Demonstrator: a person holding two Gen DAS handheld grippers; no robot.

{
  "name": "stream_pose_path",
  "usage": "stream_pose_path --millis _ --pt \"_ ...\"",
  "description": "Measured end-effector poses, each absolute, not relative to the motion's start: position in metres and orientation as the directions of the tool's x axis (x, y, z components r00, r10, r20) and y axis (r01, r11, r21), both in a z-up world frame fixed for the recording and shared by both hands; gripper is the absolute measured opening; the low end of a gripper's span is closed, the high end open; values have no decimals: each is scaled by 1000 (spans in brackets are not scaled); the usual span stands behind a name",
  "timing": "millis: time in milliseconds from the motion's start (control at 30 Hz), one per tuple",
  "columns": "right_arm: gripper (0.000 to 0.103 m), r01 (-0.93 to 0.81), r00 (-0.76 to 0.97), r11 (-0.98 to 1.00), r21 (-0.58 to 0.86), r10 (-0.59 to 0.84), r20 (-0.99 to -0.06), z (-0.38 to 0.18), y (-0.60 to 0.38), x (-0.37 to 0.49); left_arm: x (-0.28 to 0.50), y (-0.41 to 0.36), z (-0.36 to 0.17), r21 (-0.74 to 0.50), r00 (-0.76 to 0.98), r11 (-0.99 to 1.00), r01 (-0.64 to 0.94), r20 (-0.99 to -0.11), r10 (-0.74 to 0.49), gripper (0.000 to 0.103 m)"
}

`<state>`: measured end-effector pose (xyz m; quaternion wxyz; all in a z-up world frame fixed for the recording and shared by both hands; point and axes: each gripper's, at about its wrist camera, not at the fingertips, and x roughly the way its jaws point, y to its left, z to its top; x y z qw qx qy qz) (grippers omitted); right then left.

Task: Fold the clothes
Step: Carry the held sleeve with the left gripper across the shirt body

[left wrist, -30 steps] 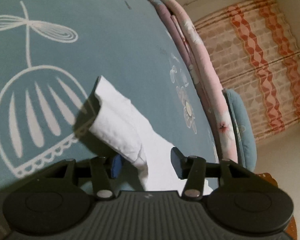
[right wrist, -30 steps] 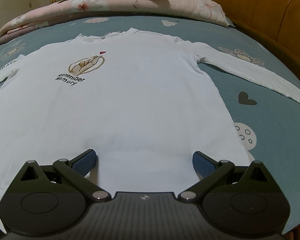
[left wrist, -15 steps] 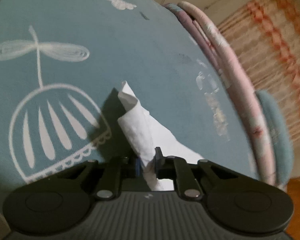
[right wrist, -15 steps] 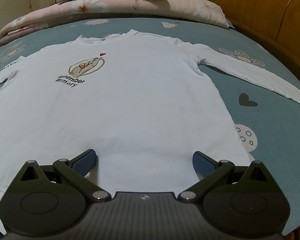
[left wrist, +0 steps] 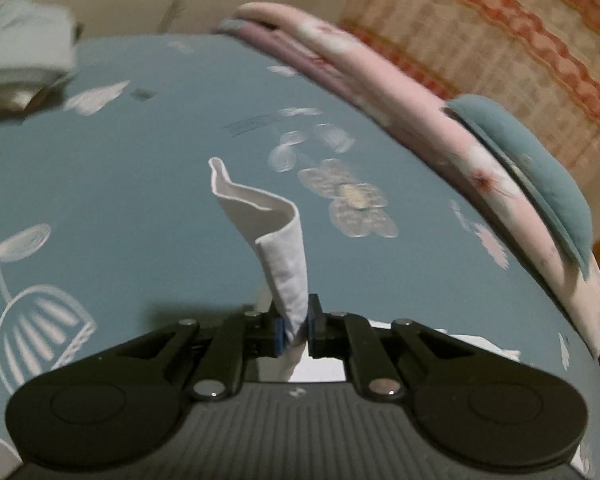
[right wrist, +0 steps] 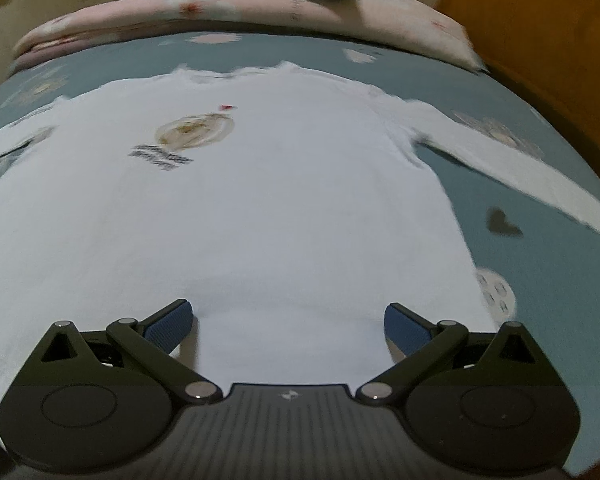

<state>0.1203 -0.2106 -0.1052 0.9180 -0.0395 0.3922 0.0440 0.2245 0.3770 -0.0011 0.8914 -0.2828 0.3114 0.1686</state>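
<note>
A white long-sleeved shirt [right wrist: 268,208] lies flat, front up, on the teal bedsheet [right wrist: 540,272], with a small printed logo [right wrist: 188,136] on its chest. Its right sleeve [right wrist: 520,164] stretches out toward the right. My right gripper [right wrist: 287,320] is open, hovering low over the shirt's hem with nothing between its blue pads. In the left wrist view my left gripper [left wrist: 296,328] is shut on the cuff end of the shirt's left sleeve [left wrist: 276,232], which stands lifted and curled above the sheet.
A pink floral quilt [left wrist: 440,120] and a teal pillow [left wrist: 540,156] lie along the bed's head end. A wooden bed frame [right wrist: 540,48] borders the right side. Folded pale cloth [left wrist: 20,52] sits at the far left. A patterned curtain [left wrist: 520,40] hangs behind.
My left gripper shut on the sleeve end and lifted it off the sheet, swinging toward the pillows. The right gripper stayed open and drifted slightly over the hem.
</note>
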Motion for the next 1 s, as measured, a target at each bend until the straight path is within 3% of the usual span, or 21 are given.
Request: stream_pose_path --millis 267,533,767,1000 --pt "103 -325 689 946 4 240 -684 -75 -169 148 254 309 43 -351 756 859 -372 -652 61 8" --pt "103 -534 642 845 37 433 -632 -70 -129 176 281 240 63 -261 738 906 -334 -670 79 8" --pt "103 -643 564 762 76 538 -627 -89 -131 157 312 182 72 -243 743 923 -297 -666 63 8" --pt "103 -616 554 771 162 570 -606 -83 -153 161 344 124 73 -234 739 944 -233 -674 15 8"
